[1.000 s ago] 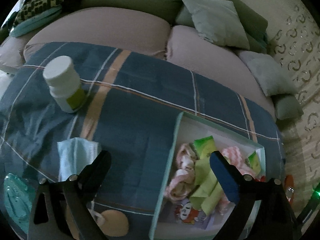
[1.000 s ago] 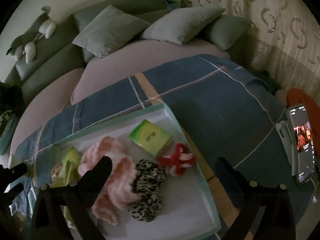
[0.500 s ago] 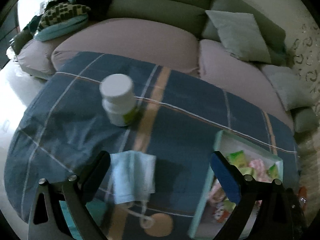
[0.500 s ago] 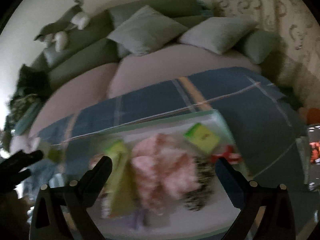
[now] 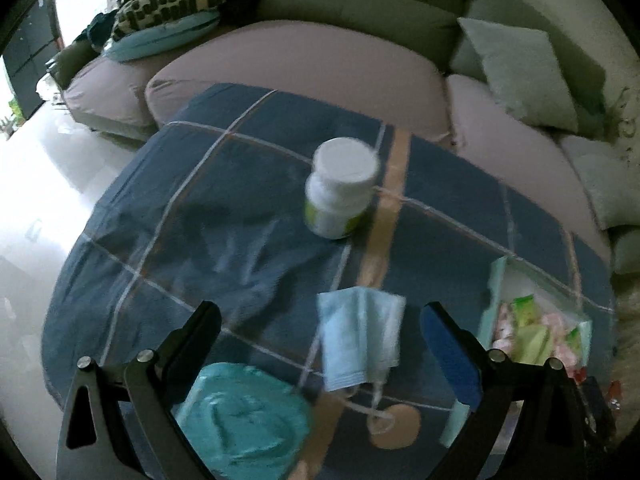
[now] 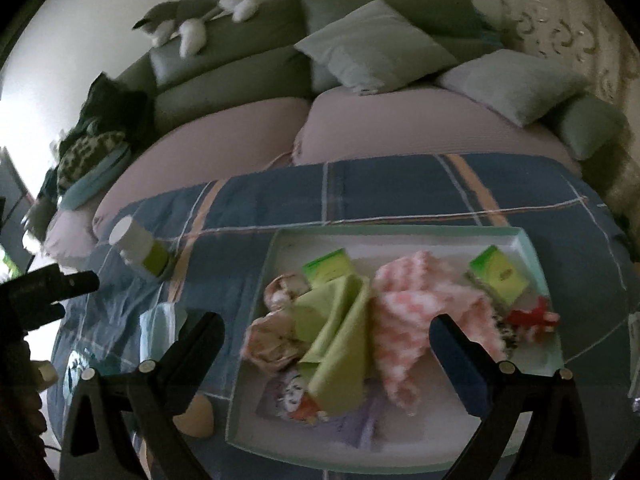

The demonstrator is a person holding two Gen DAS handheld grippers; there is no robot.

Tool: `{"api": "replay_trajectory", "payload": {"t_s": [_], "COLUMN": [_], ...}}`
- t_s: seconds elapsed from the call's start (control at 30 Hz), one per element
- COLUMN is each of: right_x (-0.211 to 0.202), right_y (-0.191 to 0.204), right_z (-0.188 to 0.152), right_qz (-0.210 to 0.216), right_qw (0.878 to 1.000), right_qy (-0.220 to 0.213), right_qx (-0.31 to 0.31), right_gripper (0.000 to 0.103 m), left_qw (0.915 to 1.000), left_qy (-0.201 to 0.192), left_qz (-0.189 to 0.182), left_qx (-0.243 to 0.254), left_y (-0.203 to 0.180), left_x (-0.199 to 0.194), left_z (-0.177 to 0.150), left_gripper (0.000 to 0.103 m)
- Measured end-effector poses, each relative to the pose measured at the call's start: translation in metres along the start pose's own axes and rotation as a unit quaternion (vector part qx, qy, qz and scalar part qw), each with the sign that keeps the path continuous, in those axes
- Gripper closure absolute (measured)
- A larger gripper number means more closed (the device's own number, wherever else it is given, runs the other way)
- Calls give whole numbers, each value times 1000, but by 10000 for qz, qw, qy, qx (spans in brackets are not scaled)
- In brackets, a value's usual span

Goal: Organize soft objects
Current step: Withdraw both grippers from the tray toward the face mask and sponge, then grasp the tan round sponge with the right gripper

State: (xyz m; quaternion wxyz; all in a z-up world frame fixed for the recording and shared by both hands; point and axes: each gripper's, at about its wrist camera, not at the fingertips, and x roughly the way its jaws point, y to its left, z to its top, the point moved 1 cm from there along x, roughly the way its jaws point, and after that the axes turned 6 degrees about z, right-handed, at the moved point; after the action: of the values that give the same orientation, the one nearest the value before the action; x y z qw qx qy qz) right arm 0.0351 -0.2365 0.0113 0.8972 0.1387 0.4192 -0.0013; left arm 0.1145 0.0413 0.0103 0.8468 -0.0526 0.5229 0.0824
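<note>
Left gripper (image 5: 320,320), jaws apart, hangs over face mask (image 5: 360,336).

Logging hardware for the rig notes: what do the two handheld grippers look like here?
Both match: the left gripper and right gripper each have two black angular fingers on open-frame black brackets with triangular cutouts and silver screw heads. One finger on each carries a blue inner pad. No cables or sleeves are visible.

White pill bottle (image 5: 341,188) upright on plaid cloth (image 5: 224,208); sofa (image 6: 400,128) behind.
</note>
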Motion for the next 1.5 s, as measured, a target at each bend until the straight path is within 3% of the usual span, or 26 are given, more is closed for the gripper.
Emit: {"api": "replay_trajectory", "payload": {"t_s": [0.1,0.27,0.43,0.87,1.2,1.5], "right_x": [7,18,26,43,51,71], "right_y": [14,42,65,91,121,135], "right_z": [-4,-12,-22,-42,-61,-85], "right_qz": [65,202,233,324,528,516], "right_qw": [9997,9977,9945,9865,9724,9575], "right_qy": [157,393,606,1046,1330,1752], "right_qx": [-169,-508,-817,-1214,-1843,-2231], "right_gripper": [0,0,0,0,0,14], "left_qw": [9998,9995,9992,9968,9957,9929], "left_qy": [73,242,278,458,538,741], "left_qz": [177,108,265,349,240,513], "left_qx": [80,148,129,-551,-722,-776], "left_y": [5,9,15,68,83,98], "left_x": [3,9,10,16,21,36], "left_z": [-2,-5,-6,-8,-8,-11], "left_gripper": [3,3,3,3,3,3]}}
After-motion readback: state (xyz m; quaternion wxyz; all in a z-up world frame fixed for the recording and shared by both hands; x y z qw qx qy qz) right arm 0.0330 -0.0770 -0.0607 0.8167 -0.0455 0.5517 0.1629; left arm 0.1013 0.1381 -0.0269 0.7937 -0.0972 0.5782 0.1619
